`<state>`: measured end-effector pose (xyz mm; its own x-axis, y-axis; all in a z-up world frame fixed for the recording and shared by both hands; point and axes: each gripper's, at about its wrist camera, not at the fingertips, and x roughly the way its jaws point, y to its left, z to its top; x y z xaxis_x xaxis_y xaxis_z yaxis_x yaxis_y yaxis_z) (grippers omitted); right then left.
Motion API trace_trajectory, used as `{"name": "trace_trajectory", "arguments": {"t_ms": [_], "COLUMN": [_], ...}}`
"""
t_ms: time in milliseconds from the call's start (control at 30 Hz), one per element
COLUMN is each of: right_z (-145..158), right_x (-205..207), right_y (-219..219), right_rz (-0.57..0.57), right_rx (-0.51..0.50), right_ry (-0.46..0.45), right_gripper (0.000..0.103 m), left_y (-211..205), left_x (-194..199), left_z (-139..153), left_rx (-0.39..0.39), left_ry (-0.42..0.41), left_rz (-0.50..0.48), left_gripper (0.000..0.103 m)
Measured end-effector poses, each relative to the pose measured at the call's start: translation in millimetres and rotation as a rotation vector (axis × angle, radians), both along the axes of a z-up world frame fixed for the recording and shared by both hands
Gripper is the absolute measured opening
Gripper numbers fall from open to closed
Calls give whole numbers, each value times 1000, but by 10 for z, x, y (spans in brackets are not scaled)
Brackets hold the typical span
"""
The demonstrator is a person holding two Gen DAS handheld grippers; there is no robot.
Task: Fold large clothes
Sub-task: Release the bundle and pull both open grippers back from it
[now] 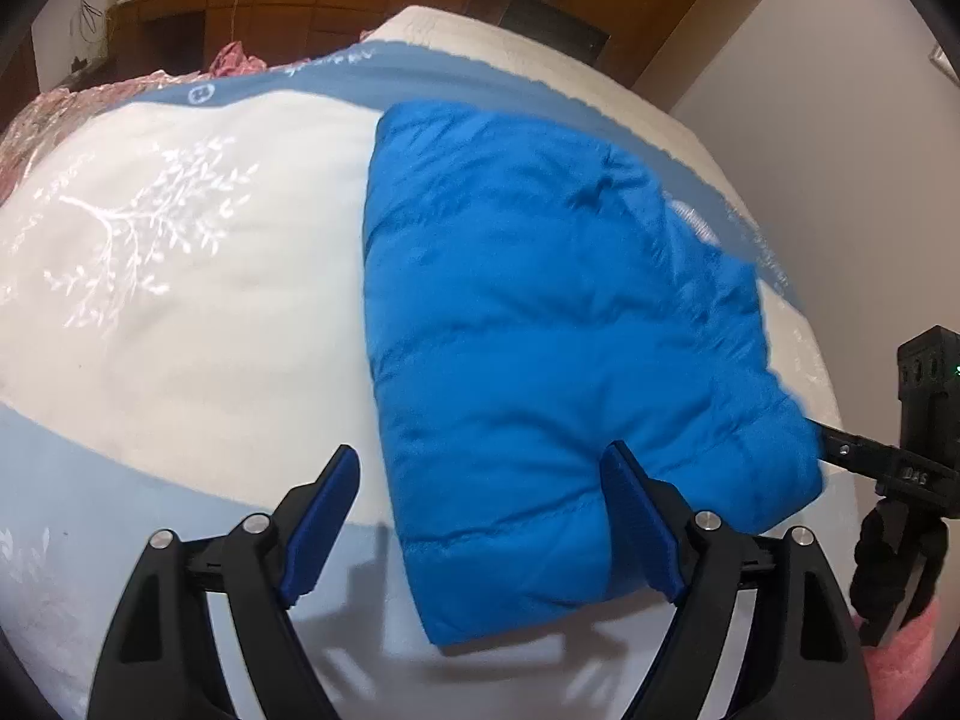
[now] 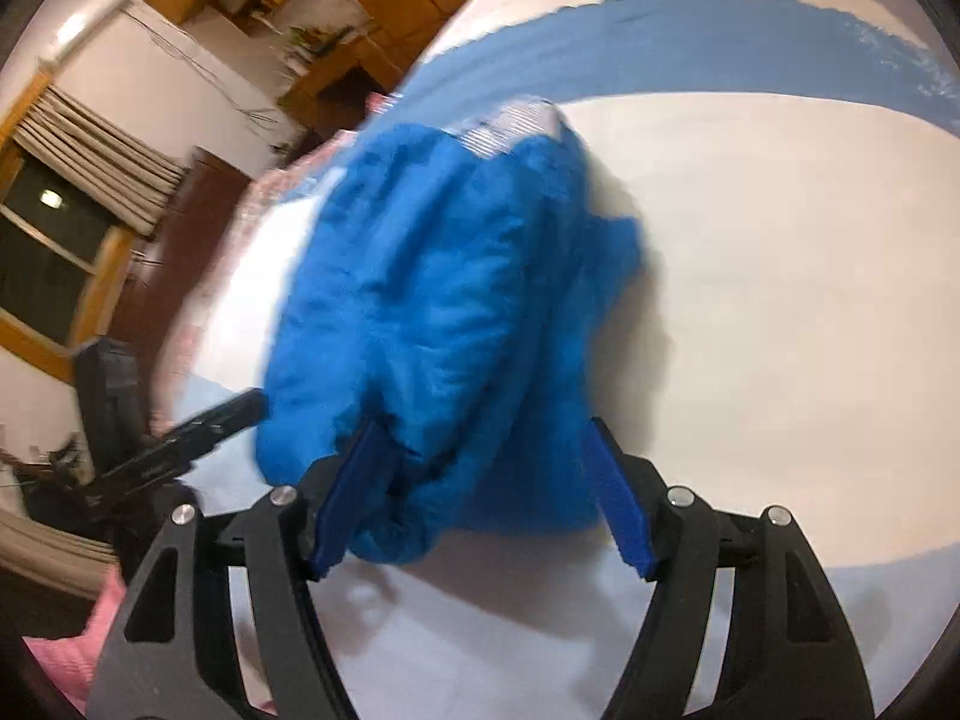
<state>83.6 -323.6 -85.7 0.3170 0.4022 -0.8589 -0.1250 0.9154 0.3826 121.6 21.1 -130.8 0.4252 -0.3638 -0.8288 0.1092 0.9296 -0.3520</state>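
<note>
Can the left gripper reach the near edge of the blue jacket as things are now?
Probably yes. The left gripper is open, and the near edge of the blue jacket already lies between its fingers, with nothing in between.

Folded bright-blue quilted puffer jacket (image 1: 558, 360) lies on white-and-blue bedspread (image 1: 180, 330). Left gripper (image 1: 480, 516) jaws apart at 6 o'clock. Right gripper (image 1: 840, 450) touches the jacket at 4 o'clock.

Little can be read here. In the left wrist view, the black arm of the other gripper (image 1: 900, 468), just beside the near corner of the bright blue quilted puffer jacket (image 1: 558, 348), bears small pale letters that look like "DAS" (possibly the end of a longer word). On the blue band of the white-and-blue bed cover (image 1: 288, 81), beyond the jacket, stand a round white logo and a line of white script, both too blurred to read.
</note>
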Motion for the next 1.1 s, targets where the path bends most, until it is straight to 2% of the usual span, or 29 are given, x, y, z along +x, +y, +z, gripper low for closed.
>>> {"name": "trace_trajectory", "arguments": {"t_ms": [233, 333, 500, 633, 700, 867, 1100], "right_z": [-399, -487, -151, 171, 308, 545, 727], "right_x": [61, 88, -56, -234, -363, -620, -780], "right_y": [33, -7, -5, 66, 129, 221, 267], "right_rz": [-23, -51, -57, -46, -44, -37, -44], "right_rx": [-62, -20, -27, -125, -200, -227, -250], "right_ry": [40, 75, 29, -16, -51, -105, -135], "right_gripper": [68, 69, 68, 72, 91, 92, 94], "left_y": [-138, -144, -149, -166, -170, -187, -183], "left_x": [143, 164, 86, -63, -188, -408, -637], "left_z": [-253, -251, 35, 306, 450, 639, 884], "left_rx": [19, 27, 100, 150, 182, 214, 243], "left_ry": [21, 30, 25, 17, 5, -10, -76], "left_rz": [12, 21, 23, 30, 36, 46, 80], "left_gripper": [85, 85, 82, 84, 84, 92, 93]}}
